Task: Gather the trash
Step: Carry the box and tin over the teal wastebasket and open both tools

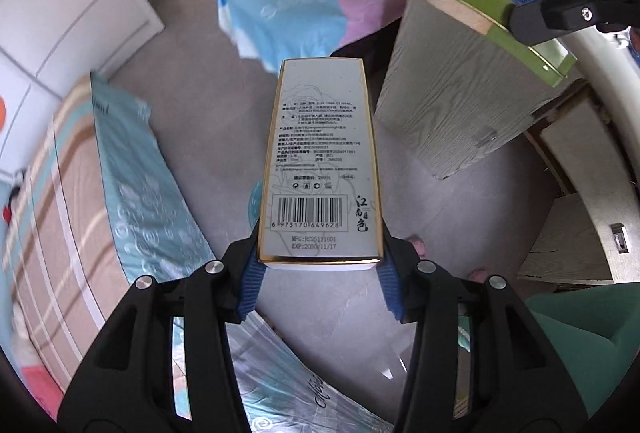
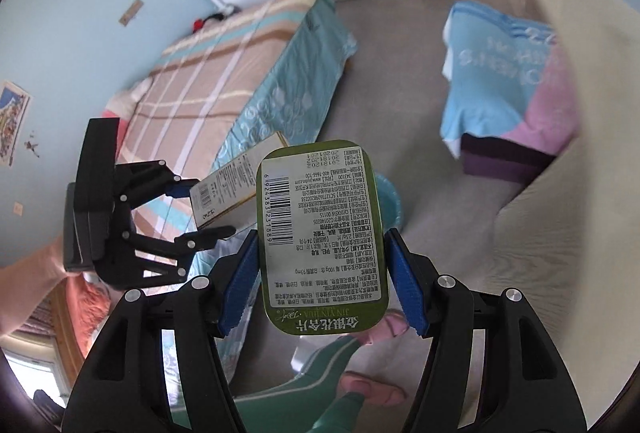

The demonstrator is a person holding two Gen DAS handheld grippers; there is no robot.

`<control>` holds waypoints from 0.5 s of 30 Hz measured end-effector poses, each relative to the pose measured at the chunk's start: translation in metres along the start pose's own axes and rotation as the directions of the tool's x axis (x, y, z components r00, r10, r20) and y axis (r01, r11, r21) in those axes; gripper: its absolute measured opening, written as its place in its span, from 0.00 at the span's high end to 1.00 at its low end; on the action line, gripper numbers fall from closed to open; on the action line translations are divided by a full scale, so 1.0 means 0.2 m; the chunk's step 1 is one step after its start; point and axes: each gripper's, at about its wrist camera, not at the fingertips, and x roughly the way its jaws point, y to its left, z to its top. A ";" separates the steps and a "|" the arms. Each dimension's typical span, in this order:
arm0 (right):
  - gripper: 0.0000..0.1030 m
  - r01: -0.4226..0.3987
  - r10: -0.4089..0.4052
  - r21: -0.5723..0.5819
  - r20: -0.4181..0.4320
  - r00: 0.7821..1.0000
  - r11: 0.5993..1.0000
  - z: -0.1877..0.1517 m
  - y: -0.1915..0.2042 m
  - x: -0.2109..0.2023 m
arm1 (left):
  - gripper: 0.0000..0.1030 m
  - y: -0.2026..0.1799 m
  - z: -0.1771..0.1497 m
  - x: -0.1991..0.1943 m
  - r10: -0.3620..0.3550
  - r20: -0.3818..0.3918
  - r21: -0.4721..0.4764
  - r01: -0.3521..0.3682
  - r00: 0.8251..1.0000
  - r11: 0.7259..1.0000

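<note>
Both pieces of trash are picked up but not yet thrown away: the left gripper (image 1: 320, 265) pinches a tall white gold-edged carton (image 1: 320, 161), the right gripper (image 2: 318, 273) a flat green tin (image 2: 324, 233), both above the floor (image 2: 400, 105).

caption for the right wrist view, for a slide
Right gripper clamps a green tin above the bedroom floor; beside it the left gripper holds a white carton.

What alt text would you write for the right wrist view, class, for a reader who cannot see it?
The right tool grips a flat green metal tin with a white printed label, held above a grey floor. To its left, the left tool holds a tall white cardboard box with gold edges. A bed with a striped brown and teal cover lies behind.
</note>
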 end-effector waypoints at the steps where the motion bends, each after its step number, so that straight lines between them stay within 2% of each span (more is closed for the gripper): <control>1: 0.39 -0.005 0.005 0.008 -0.030 1.000 1.000 0.04 0.00 0.11 | 0.55 0.05 -0.01 0.07 0.003 -0.020 -0.018 -0.004 1.000 1.000; 5: 0.39 -0.020 0.034 0.084 -0.175 0.984 0.996 0.16 -0.08 0.60 | 0.55 0.23 -0.05 0.40 -0.009 -0.124 -0.086 -0.002 0.992 0.996; 6: 0.39 -0.014 0.035 0.100 -0.207 0.978 0.995 0.16 -0.11 0.70 | 0.55 0.27 -0.12 0.46 -0.009 -0.144 -0.100 -0.006 0.990 0.995; 10: 0.39 0.018 0.028 0.141 -0.320 0.947 0.990 0.13 -0.22 1.11 | 0.55 0.38 -0.22 0.73 -0.053 -0.203 -0.147 0.023 0.978 0.989; 15: 0.39 0.043 0.034 0.191 -0.381 0.924 0.981 0.13 -0.30 1.45 | 0.55 0.43 -0.26 1.00 -0.083 -0.260 -0.176 0.037 0.962 0.984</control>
